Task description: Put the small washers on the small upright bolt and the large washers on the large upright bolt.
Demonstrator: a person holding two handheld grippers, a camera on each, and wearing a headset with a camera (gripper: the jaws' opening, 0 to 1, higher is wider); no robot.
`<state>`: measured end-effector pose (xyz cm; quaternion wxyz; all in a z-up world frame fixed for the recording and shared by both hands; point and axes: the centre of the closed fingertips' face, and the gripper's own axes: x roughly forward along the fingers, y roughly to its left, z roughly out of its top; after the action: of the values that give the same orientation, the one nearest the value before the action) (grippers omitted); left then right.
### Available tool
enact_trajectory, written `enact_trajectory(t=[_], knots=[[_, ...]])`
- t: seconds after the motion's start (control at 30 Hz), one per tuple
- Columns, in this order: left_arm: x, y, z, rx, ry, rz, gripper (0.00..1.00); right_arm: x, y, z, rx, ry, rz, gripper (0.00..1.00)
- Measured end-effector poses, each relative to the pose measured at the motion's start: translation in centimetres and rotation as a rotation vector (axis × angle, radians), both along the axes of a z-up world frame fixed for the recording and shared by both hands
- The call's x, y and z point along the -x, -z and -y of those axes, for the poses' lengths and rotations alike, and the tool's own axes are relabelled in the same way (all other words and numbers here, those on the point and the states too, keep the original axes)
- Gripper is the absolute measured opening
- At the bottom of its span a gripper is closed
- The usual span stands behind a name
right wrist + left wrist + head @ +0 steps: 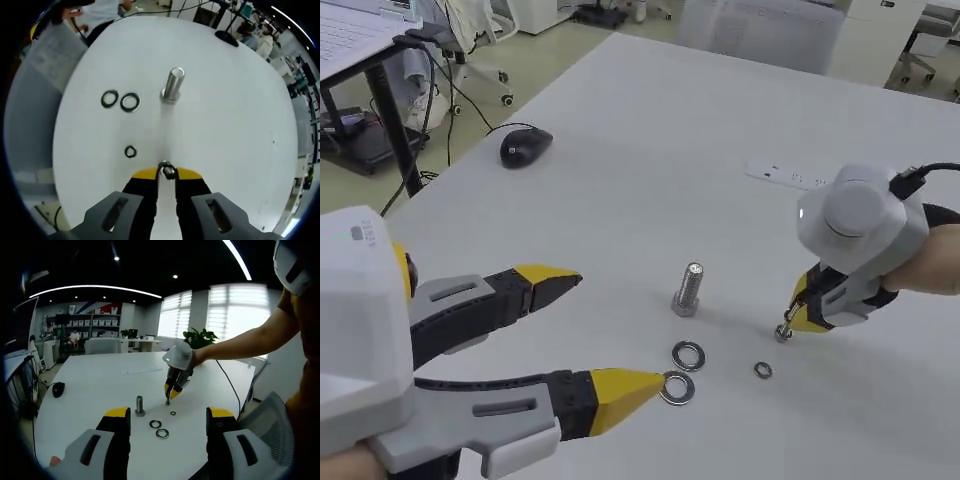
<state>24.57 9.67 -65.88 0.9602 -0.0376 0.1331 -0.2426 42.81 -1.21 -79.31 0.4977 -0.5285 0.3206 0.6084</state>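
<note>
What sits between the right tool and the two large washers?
A single small washer, lying flat and touching neither; the right gripper view shows it plainly.

The head view looked forward and down over the table (650, 130) from behind the left gripper (620, 331). The left gripper view faced level across the table, farther back, toward the right gripper (168, 400). The right gripper view looked steeply down from close above. All three shared the bolt (688, 290) and washers (688, 354).
</note>
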Motion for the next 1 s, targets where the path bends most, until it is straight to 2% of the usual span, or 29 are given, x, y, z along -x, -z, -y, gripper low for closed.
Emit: enact_trajectory(t=[0.37, 0.8, 1.0], knots=[[-0.1, 0.1, -0.2, 0.012, -0.009, -0.007, 0.6, -0.3, 1.7, 0.0, 0.003, 0.012, -0.02, 0.13], [-0.2, 0.0, -0.4, 0.006, -0.015, -0.005, 0.6, -0.4, 1.9, 0.0, -0.006, 0.028, -0.025, 0.16], [-0.1, 0.0, -0.3, 0.005, -0.014, -0.005, 0.6, -0.5, 1.4, 0.3, -0.021, 0.04, -0.013, 0.16]])
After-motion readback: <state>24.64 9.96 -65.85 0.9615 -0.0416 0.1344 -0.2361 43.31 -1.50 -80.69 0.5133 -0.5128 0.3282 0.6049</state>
